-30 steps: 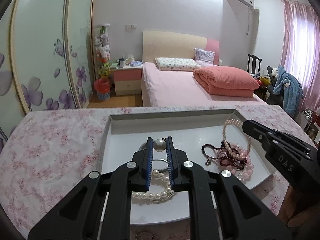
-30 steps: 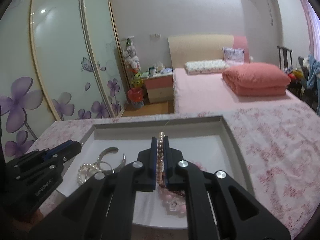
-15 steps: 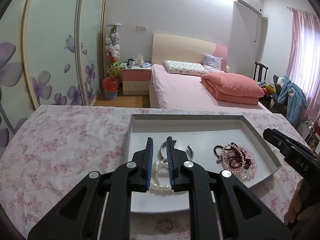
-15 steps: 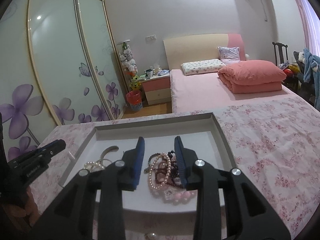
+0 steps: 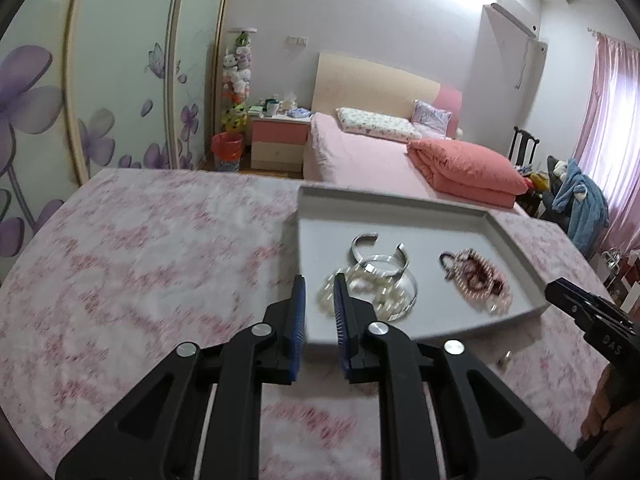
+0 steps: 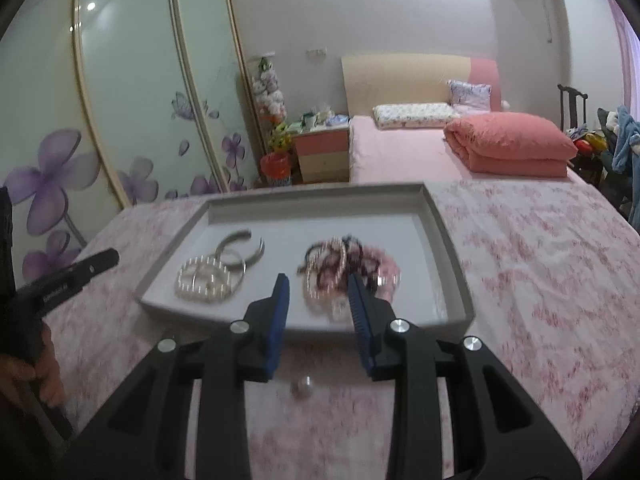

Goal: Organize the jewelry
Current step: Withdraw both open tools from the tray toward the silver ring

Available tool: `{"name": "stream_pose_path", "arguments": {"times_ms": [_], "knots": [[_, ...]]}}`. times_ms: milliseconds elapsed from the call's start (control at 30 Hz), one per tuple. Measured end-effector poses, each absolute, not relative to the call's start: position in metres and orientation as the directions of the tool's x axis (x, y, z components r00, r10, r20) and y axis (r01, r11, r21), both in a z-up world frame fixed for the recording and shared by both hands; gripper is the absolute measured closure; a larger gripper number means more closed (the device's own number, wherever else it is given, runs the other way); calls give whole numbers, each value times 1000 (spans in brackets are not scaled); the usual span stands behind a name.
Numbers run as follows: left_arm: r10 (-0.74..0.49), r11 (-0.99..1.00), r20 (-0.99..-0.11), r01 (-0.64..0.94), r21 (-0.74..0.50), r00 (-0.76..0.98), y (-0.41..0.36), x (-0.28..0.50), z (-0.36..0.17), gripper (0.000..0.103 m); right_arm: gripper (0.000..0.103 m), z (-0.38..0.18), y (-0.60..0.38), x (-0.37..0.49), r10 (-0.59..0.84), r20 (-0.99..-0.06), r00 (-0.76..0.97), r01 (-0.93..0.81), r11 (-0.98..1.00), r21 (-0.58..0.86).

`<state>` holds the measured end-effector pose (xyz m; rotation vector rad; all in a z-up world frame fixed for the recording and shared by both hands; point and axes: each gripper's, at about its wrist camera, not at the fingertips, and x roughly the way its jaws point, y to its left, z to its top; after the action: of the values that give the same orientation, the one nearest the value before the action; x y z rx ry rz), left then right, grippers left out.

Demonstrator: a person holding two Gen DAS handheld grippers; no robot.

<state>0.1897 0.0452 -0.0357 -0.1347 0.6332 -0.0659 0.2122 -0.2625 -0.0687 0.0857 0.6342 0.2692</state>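
Floral cloth (image 6: 540, 264); grey tray (image 6: 448, 248); white pearls (image 6: 202, 284), silver bangles (image 6: 240, 248), tangled pink beads (image 6: 348, 268)

Left gripper (image 5: 320, 284): black angular frame, blue ribbed pads, round silver screws at the pivots.
Right gripper (image 6: 316, 284): same black frame, blue pads, silver screws; faint pale lettering showed on its side in the left view.
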Motion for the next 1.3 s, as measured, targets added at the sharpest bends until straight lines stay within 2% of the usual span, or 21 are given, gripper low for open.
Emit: {"name": "stream_pose_path", "arguments": {"times_ms": [100,300,533,667,1000,1300], "knots": [[-83,991,-607,3,-131,790,51,179,-43,69,73,-81,-261,205,292,-623,725,-243,956,165],[-57,996,-650,2,-85,758,53,164,-56,53,73,-106,-247,196,286,-715,638,-288,950,124],[-44,999,-658,13,-52,752,48,155,-61,34,73,-118,-234,206,247,-756,606,-287,954,82],[-50,999,-660,25,-47,749,44,155,-61,33,74,-122,-230,212,217,-770,600,-275,960,56],[-57,998,-674,44,-37,736,33,159,-66,33,84,-121,-230,216,191,-769,610,-264,964,30],[-60,998,-688,58,-25,723,25,157,-70,32,87,-121,-241,219,129,-767,629,-222,975,-17]]}}
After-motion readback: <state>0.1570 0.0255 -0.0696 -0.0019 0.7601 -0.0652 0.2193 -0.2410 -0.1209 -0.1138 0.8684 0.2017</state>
